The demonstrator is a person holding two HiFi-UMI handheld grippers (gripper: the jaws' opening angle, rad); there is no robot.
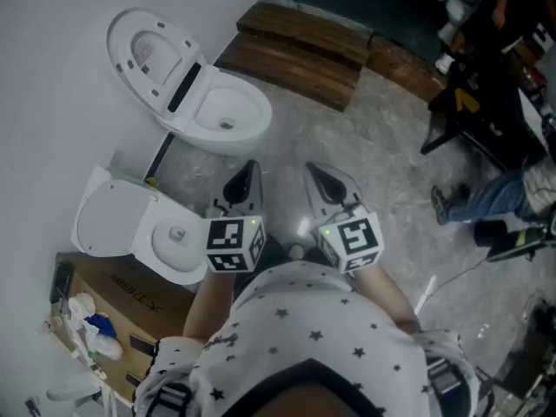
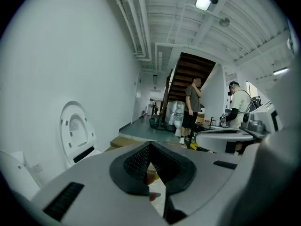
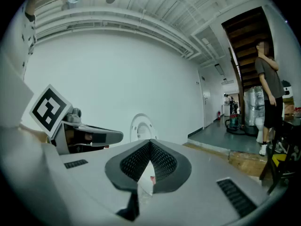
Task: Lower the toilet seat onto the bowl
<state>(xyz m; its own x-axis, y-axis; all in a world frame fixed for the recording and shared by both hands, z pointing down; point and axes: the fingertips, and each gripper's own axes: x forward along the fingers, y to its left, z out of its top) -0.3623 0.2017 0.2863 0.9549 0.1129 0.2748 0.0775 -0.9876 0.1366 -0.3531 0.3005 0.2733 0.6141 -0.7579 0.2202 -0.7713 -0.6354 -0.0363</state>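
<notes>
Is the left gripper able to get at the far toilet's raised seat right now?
Probably yes. The left gripper, shut and empty, hangs short of the bowl; only that open bowl lies between it and the raised seat.

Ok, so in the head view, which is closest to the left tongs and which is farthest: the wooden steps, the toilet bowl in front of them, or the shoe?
1. Toilet bowl, just ahead of the left tongs.
2. Wooden steps, farther ahead and a bit right.
3. Shoe, far off to the right.
</notes>
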